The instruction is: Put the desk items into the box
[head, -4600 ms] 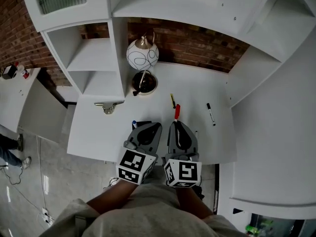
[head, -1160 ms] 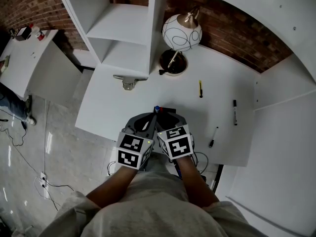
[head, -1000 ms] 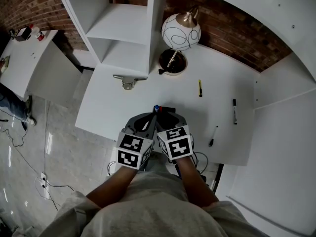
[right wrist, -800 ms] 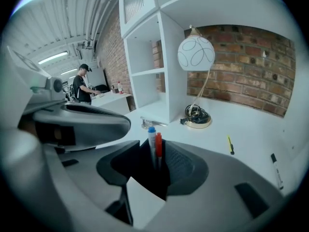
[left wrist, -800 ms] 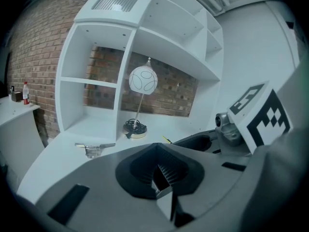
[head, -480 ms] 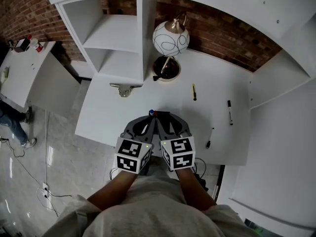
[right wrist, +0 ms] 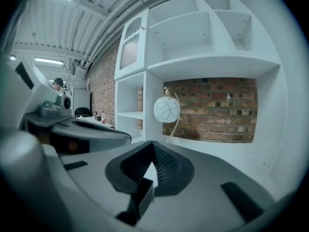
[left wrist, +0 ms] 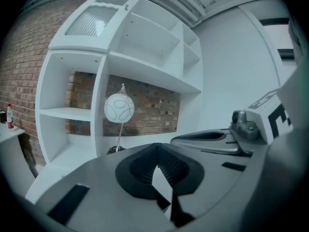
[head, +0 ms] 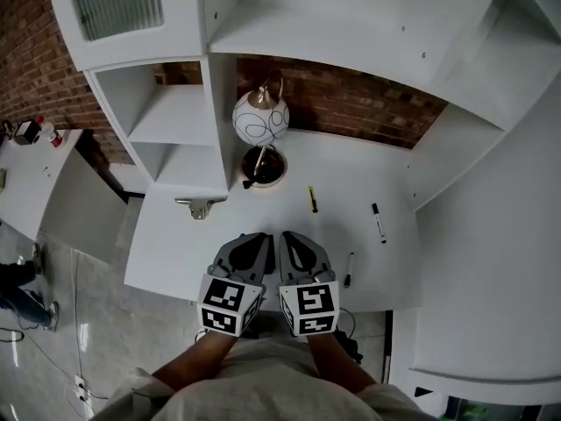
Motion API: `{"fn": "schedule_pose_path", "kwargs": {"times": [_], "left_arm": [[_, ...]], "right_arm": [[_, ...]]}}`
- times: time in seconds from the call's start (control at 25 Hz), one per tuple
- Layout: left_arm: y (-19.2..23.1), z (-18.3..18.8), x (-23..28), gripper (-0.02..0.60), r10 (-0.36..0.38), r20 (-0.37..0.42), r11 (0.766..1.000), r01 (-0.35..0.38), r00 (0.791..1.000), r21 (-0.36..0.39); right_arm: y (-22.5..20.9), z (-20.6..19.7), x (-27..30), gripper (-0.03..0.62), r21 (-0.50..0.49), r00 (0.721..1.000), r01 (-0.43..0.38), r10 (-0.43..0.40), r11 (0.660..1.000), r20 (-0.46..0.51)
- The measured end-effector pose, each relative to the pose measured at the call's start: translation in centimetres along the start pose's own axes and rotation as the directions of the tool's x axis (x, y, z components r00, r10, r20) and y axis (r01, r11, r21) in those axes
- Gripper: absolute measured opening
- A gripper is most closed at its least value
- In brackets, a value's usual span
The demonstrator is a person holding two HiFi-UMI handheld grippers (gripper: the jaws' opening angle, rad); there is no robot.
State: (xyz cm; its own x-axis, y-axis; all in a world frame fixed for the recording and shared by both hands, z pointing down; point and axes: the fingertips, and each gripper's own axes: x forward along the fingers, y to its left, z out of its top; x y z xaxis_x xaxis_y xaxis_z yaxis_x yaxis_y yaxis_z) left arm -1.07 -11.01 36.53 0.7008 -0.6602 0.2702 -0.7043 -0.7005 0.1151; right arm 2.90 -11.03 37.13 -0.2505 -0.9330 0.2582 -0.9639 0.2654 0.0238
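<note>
Can no longer spot the blue and red marker tips that poked out just ahead of the fingertips half a second ago. Count three desk items lying loose on the white worktop [head: 180, 244]: a yellow pen [head: 312, 199] toward the back, a black marker [head: 378, 223] off to its right and well apart from it, and a slim dark pen [head: 348, 270] near the front edge, just right of the right gripper [head: 286, 236]. Touching none of them. Find the left gripper [head: 265, 237] close beside the right one, both over the front of the worktop, marker cubes toward the body, noses aimed at the back wall. Read the left fingers [left wrist: 137, 170] as pressed together at the tips, with nothing held. Read the right fingers [right wrist: 171, 170] as having just snapped closed, pad against pad, likewise empty. Farther back, note a globe lamp [head: 260, 117] on a dark round base, a silver clip [head: 198, 207] at the foot of the white shelves [head: 171, 117], and a brick wall [head: 351, 103] behind.
</note>
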Motion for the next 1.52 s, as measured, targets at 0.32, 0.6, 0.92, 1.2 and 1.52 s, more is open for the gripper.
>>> {"fn": "schedule_pose_path", "kwargs": {"times": [0.32, 0.6, 0.92, 1.2, 1.52], "left_arm": [[-3.5, 3.3, 0.8, 0.008, -0.062, 0.071, 0.997, 0.059, 0.995, 0.056], [-6.6, 4.0, 1.9, 0.008, -0.125, 0.085, 0.991, 0.12, 0.989, 0.063], [-11.4, 4.1, 3.4, 0.008, -0.223, 0.088, 0.973, 0.216, 0.971, 0.079], [-15.2, 3.2, 4.3, 0.008, -0.299, 0.064, 0.951, 0.292, 0.952, 0.104], [-17.2, 2.8, 4.7, 0.008, -0.348, 0.054, 0.933, 0.34, 0.936, 0.121]], "right_arm": [[-3.5, 2.3, -3.9, 0.017, 0.01, 0.992, 0.103, -0.103, 0.995, 0.074], [-6.0, 2.8, -6.7, 0.017, 0.015, 0.98, 0.171, -0.172, 0.985, 0.095], [-9.1, 2.1, -9.9, 0.017, 0.018, 0.964, 0.252, -0.253, 0.967, 0.085], [-11.3, 1.1, -12.7, 0.017, 0.037, 0.944, 0.32, -0.322, 0.947, 0.071], [-13.0, 0.3, -14.9, 0.017, 0.058, 0.921, 0.383, -0.386, 0.922, 0.057]]}}
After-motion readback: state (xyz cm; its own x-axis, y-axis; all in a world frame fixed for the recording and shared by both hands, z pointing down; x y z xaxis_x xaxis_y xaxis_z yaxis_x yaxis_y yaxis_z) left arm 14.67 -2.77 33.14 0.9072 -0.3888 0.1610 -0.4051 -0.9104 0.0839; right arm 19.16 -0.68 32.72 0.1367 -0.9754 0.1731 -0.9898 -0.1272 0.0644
